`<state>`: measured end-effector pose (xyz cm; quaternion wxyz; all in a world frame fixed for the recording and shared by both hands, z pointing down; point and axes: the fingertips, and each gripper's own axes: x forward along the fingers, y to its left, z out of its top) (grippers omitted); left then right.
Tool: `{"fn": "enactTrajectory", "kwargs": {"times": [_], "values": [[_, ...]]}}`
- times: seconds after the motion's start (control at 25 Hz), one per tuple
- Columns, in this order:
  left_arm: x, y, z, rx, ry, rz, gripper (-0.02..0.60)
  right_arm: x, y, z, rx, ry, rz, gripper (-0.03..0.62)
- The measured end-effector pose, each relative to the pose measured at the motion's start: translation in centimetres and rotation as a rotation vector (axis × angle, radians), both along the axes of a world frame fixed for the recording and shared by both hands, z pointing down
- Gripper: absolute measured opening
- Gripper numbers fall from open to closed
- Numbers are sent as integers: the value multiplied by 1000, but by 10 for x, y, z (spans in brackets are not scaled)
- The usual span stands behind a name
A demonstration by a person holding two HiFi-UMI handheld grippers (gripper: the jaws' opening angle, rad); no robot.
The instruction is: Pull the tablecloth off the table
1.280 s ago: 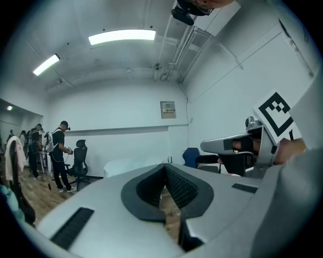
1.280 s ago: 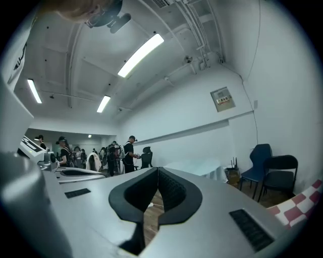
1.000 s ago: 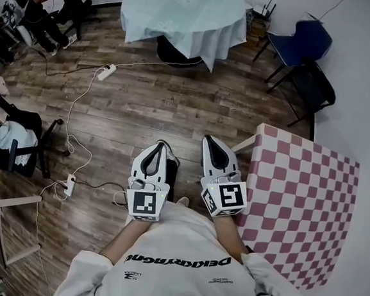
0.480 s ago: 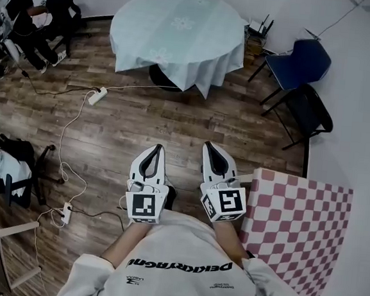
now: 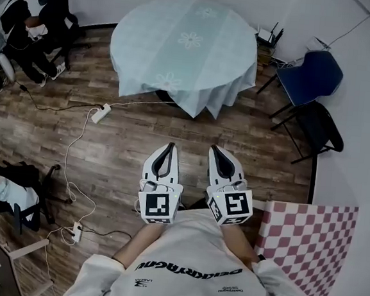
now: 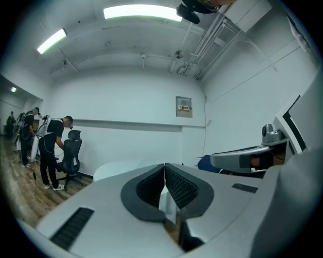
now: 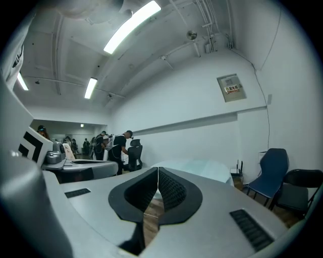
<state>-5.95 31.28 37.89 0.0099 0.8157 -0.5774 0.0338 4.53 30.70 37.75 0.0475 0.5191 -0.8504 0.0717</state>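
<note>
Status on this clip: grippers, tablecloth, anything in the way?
Left gripper, right gripper both shut, empty. Tablecloth ahead, draped, untouched. Power strip left of path.

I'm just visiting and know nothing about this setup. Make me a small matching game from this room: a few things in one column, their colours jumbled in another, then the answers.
Things
1. tablecloth on the round table
2. upper chair by the right wall
3. checked cloth at the lower right
4. power strip on the floor nearest the round table

Colours
A. white
B. pink and white
C. pale blue with flower prints
D. dark blue

Pairs: 1-C, 2-D, 3-B, 4-A
</note>
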Motion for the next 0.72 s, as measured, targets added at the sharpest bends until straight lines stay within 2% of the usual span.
{"fn": "enactTrajectory", "kwargs": {"times": [0.28, 0.72], "values": [[-3, -81, 25, -52, 0, -17, 17, 17, -88, 18, -29, -16, 41, 37], [20, -266, 21, -81, -37, -68, 17, 32, -283, 15, -55, -39, -36, 37]]}}
